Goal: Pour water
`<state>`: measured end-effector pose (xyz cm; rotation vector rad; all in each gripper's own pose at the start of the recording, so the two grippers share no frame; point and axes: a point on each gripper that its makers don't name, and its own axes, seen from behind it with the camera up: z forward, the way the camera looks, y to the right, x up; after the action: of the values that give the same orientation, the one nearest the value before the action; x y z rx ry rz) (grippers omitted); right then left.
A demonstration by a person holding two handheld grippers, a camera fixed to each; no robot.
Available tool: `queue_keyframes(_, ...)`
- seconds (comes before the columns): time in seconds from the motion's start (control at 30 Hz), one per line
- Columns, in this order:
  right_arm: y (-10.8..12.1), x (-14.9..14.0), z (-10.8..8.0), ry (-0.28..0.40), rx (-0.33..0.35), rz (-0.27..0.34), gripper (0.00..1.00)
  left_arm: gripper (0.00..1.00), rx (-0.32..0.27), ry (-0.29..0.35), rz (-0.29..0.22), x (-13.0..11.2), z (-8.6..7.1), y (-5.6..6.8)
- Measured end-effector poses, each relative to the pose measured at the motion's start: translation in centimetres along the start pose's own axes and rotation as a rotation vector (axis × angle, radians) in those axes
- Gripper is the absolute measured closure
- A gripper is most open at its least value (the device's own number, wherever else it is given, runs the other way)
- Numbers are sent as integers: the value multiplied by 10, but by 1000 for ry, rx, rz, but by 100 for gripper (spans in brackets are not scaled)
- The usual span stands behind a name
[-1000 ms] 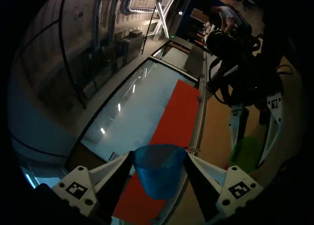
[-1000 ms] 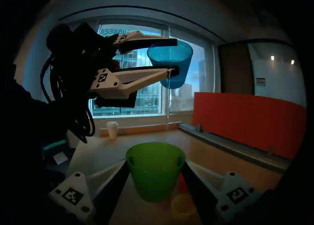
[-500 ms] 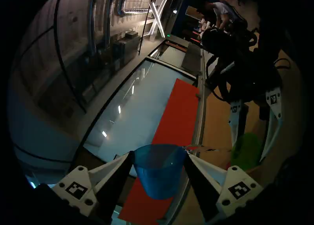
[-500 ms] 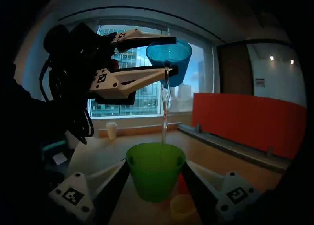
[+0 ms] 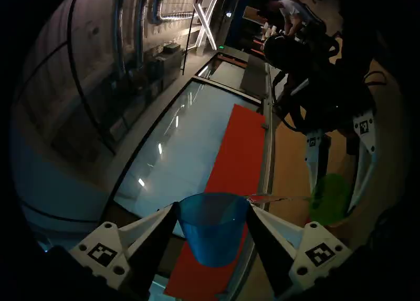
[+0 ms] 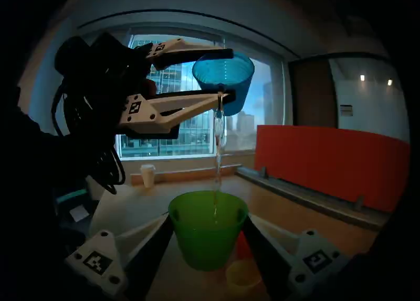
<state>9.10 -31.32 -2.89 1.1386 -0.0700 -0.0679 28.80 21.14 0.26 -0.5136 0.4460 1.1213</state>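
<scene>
My left gripper [image 5: 211, 222] is shut on a translucent blue cup [image 5: 212, 228], tipped on its side high above the table. In the right gripper view the same blue cup [image 6: 223, 83] hangs overhead in the left gripper [image 6: 224, 74], and a thin stream of water [image 6: 217, 143] falls from its rim into the green cup [image 6: 208, 227]. My right gripper [image 6: 208, 222] is shut on that green cup and holds it upright. The left gripper view shows the green cup [image 5: 329, 198] between the right gripper's white fingers [image 5: 315, 162].
A wooden table [image 6: 157, 196] runs to a window with a paper cup [image 6: 147, 174] on the sill. A red partition [image 6: 336, 159] stands at the right. A small yellow-orange object [image 6: 243, 274] lies on the table under the green cup. A person's dark sleeve and cables [image 6: 89, 127] hang left.
The blue cup has tipped further and a stream of water now runs from it into the green cup; one second ago only a thin trickle showed. Both grippers stay nearly in place.
</scene>
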Motion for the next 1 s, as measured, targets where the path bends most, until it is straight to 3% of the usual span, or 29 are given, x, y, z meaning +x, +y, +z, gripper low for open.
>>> queue_keyframes(0.5, 2, 1, -2, 2, -6, -2, 10, 11, -12, -1, 43, 2, -2, 2)
queue_keyframes(1.0, 3, 4, -2, 1, -11, -13, 11, 11, 4, 4, 82, 6, -3, -7)
